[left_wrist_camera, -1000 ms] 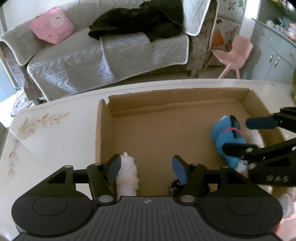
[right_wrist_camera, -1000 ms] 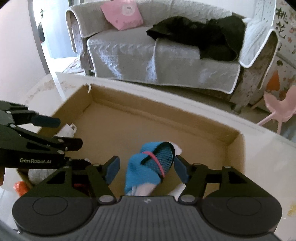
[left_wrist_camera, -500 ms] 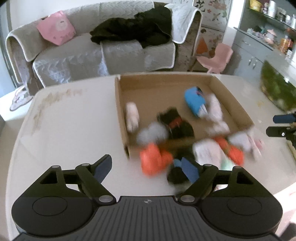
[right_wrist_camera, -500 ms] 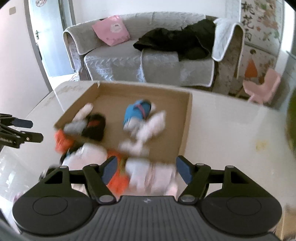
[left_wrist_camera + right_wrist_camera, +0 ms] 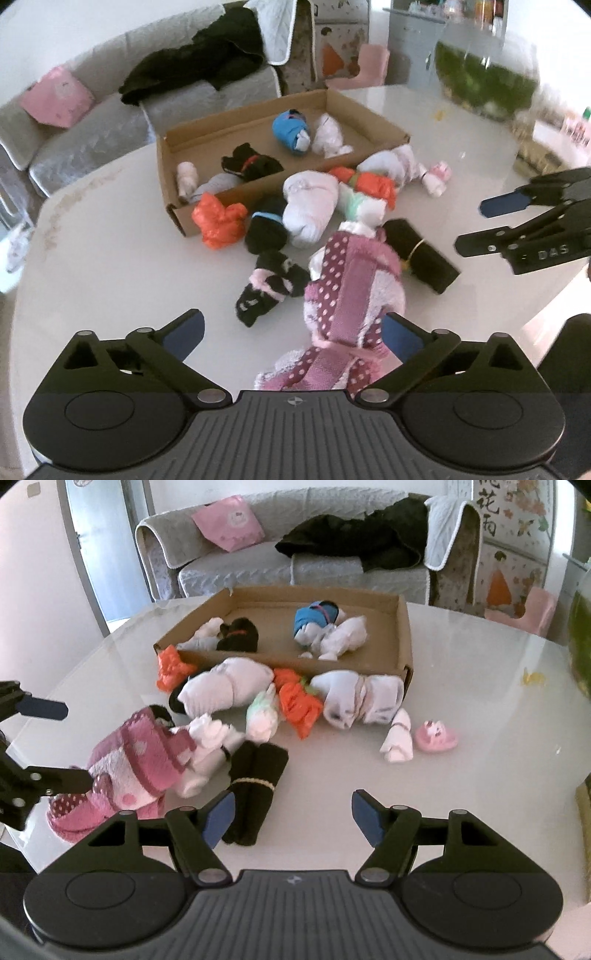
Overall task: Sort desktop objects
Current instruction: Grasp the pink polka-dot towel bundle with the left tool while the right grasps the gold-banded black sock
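An open cardboard box [image 5: 168, 155] [image 5: 404, 638] holds a blue sock roll [image 5: 290, 129] [image 5: 314, 618], white rolls and a black one. Several sock bundles lie heaped on the white table in front of it. My left gripper [image 5: 293, 334] [image 5: 51, 744] hangs low over the near table, its jaws opening wide. A pink polka-dot sock bundle [image 5: 347, 295] [image 5: 136, 764] lies between them against the right finger, not pinched. My right gripper [image 5: 292, 819] [image 5: 498, 221] is open over bare table, with a black rolled sock pair [image 5: 255, 786] [image 5: 421, 254] beside its left finger.
Orange bundles [image 5: 299, 705], big white bundles [image 5: 225, 686] and a small pink toy-like piece [image 5: 437, 734] lie near the box front. A glass bowl of greenery [image 5: 484, 77] stands at the table's far right. A grey sofa [image 5: 314, 565] is behind the table.
Both grippers have pulled back from inside the box to the near table. The white roll and the blue sock roll stay in the box. The left jaws have spread much wider.
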`<state>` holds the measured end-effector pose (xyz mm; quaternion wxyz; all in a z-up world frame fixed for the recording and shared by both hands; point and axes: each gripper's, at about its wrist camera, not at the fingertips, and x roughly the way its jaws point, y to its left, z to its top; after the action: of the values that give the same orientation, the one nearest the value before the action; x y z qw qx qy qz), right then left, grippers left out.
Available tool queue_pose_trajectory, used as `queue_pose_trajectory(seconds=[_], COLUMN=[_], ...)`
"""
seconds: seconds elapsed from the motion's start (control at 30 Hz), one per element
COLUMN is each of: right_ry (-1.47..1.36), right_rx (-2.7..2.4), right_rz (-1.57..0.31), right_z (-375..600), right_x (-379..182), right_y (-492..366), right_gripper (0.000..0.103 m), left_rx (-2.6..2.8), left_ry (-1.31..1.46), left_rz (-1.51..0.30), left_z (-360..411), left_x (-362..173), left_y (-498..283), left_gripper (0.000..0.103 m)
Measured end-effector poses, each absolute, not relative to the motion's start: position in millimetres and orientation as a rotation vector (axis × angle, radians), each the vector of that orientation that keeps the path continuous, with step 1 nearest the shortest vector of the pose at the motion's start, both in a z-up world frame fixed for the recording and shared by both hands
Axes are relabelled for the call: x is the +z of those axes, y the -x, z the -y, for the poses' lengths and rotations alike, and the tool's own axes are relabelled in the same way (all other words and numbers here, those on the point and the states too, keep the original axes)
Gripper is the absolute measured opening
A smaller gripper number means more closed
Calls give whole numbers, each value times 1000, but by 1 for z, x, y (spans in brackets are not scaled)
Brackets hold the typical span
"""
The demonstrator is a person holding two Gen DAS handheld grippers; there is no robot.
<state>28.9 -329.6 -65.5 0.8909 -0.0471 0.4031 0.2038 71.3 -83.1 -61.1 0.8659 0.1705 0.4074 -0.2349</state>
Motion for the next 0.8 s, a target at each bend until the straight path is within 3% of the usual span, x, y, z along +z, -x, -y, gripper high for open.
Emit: queue_pose_trajectory(seconds=[0.5,0.63,0.8], right_ry=[152,159,173], right_rx=[439,446,451], right_rz=[-812,-821,-822], right_z=[306,301,295], right_x=[-79,-85,-87], right_y=[-19,-22,-26], right_gripper=[65,57,56], left_rx=[-587,-578,-569], left_ry=[-421,-447,-445], left_rz=[-860,-886,-905], left_z=[92,100,103], left_x=[-74,-87,-100], left_y=[-55,-59,-67], left_gripper=[103,103,102])
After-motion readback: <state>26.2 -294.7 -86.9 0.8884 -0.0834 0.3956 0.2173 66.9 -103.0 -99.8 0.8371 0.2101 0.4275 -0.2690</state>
